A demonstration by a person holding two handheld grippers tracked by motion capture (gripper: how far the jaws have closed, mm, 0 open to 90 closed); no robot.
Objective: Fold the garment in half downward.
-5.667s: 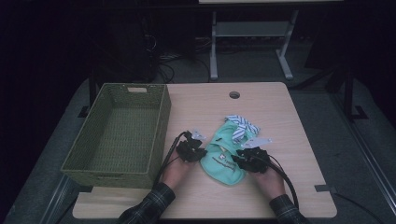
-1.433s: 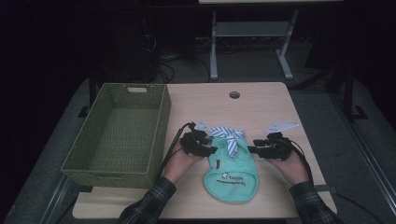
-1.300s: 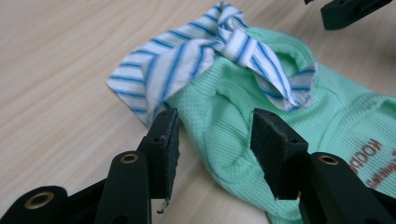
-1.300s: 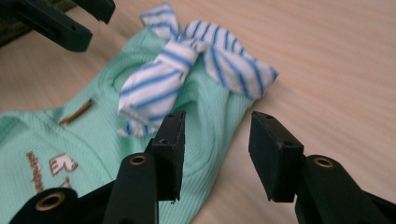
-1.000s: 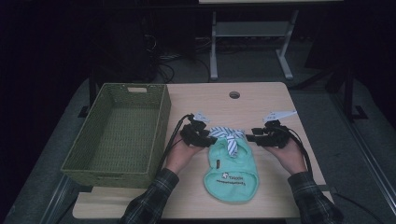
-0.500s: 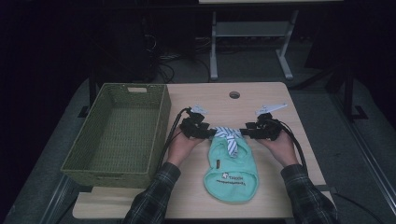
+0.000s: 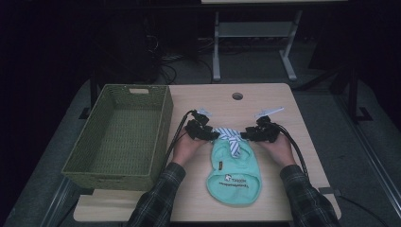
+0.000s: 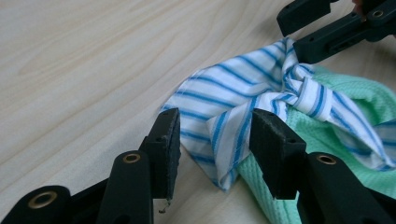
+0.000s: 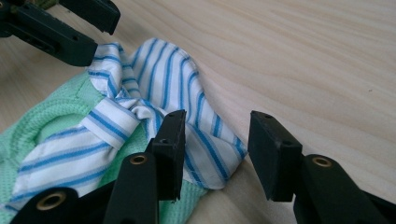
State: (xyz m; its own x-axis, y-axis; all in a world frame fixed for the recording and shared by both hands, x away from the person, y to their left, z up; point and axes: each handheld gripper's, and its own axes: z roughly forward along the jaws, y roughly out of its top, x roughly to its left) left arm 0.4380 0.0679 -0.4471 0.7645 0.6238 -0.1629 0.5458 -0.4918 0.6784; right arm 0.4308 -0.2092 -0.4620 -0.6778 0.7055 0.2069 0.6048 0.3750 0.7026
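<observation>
We hold the left gripper (image 8: 212, 140) and the right gripper (image 9: 215, 149) partly open, each straddling a corner of the striped collar (image 7: 230, 135) without pinching it; the mint garment (image 7: 234, 170) lies flat on the table (image 7: 265, 101), near the basket (image 7: 118, 137).

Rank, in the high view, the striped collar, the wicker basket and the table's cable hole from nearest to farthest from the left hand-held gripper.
1. Striped collar: right beside the left hand-held gripper, between both grippers.
2. Wicker basket: its near wall stands to the left.
3. Cable hole: farther up the table, toward the far edge.
</observation>
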